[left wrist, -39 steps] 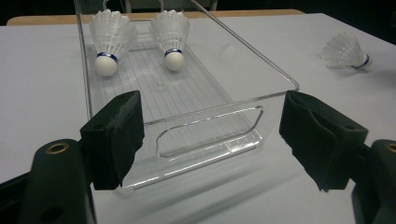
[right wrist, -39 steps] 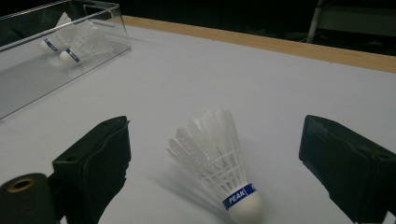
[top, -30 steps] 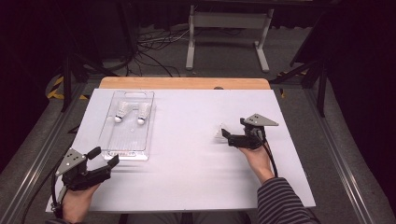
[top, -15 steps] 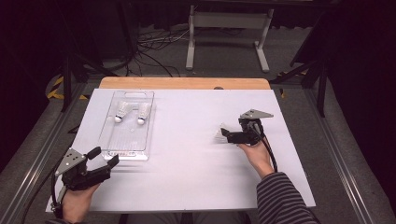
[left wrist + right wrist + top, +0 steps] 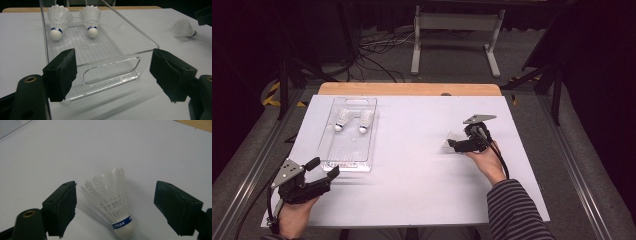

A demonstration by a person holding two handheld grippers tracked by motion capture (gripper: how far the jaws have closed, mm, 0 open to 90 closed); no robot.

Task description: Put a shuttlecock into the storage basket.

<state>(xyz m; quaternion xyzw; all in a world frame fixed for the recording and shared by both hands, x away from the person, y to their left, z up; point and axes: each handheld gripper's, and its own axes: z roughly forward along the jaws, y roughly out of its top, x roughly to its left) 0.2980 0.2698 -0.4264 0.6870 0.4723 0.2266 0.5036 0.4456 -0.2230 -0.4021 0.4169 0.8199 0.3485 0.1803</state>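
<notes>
right gripper (image 5: 115,207) jaws, just closing, straddle the lone shuttlecock (image 5: 113,202) lower centre, unpinched, for pickup. left gripper (image 5: 112,75) spread, idle before clear tray (image 5: 150,41).

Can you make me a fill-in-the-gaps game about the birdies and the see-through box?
1. The clear tray has ___ shuttlecocks lying in it.
2. The loose shuttlecock lies between the jaws of the ___ gripper.
3. The band around that shuttlecock's cork is coloured ___.
4. The left gripper has jaws that are ___, with nothing between them.

Missing words: two; right; blue; open
</notes>
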